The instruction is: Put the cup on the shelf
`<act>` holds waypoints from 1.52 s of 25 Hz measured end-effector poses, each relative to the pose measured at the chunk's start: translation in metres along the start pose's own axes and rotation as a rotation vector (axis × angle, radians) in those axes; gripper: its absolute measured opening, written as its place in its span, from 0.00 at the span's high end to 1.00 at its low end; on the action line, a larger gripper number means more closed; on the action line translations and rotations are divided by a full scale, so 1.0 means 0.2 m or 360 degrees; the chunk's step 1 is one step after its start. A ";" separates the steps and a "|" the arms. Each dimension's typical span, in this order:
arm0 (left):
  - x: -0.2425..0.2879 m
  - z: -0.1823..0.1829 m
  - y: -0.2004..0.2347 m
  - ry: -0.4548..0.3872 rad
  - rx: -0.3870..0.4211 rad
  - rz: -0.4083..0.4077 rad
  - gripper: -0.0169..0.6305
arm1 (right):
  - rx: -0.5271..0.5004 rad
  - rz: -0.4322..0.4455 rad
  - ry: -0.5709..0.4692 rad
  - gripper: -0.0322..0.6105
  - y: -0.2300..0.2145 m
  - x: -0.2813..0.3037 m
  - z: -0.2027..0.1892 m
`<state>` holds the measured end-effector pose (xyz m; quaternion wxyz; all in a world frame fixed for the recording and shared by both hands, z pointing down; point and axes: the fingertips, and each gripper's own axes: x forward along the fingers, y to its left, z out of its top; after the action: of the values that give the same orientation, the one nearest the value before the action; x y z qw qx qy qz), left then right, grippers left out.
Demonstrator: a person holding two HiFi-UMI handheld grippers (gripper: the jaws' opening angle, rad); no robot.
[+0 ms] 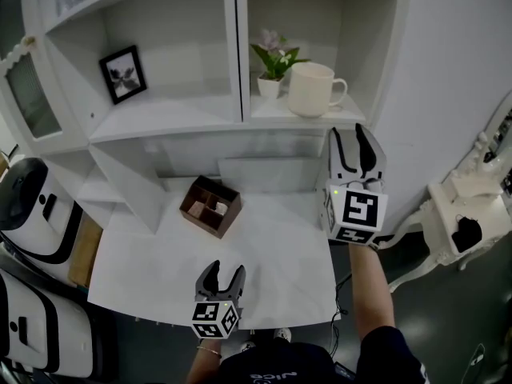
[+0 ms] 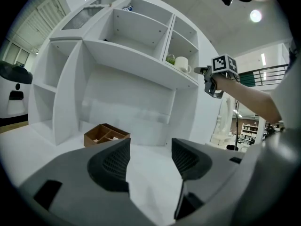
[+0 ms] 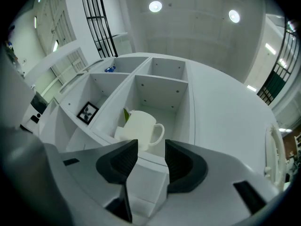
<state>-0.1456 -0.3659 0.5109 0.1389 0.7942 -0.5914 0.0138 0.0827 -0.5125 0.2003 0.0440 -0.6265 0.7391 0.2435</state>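
Observation:
The cream cup (image 1: 312, 89) stands upright on the right-hand compartment of the white shelf (image 1: 184, 114), handle to the right, beside a small potted plant (image 1: 274, 58). My right gripper (image 1: 350, 134) hangs just below and in front of that shelf board, its jaws open and empty and apart from the cup. The right gripper view looks up at the cup (image 3: 138, 128) past the open right gripper (image 3: 150, 147). My left gripper (image 1: 224, 272) is low over the front of the white table (image 1: 272, 246), open with nothing between its fingers (image 2: 186, 157).
A brown wooden divided box (image 1: 210, 206) sits on the table under the shelf. A framed picture (image 1: 122, 74) leans in the left compartment. White rounded machines (image 1: 32, 206) stand at the left, and white furniture (image 1: 464, 206) stands at the right.

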 end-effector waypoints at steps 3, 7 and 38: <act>-0.01 0.00 -0.03 0.0003 0.0012 -0.0034 0.58 | 0.0011 0.0061 0.0038 0.66 0.06 -0.10 -0.05; -0.03 -0.03 -0.06 0.0011 0.0020 -0.0067 0.58 | 0.0026 0.0131 0.0056 0.66 0.12 -0.23 -0.08; -0.18 -0.33 -0.20 0.0112 0.0068 -0.0268 0.58 | 0.0377 0.0469 0.0722 0.66 0.70 -1.24 -0.99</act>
<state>-0.1099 -0.3063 0.5597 0.1433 0.8429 -0.5168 0.0425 0.0503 -0.3567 0.5079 -0.0854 -0.5412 0.8364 0.0129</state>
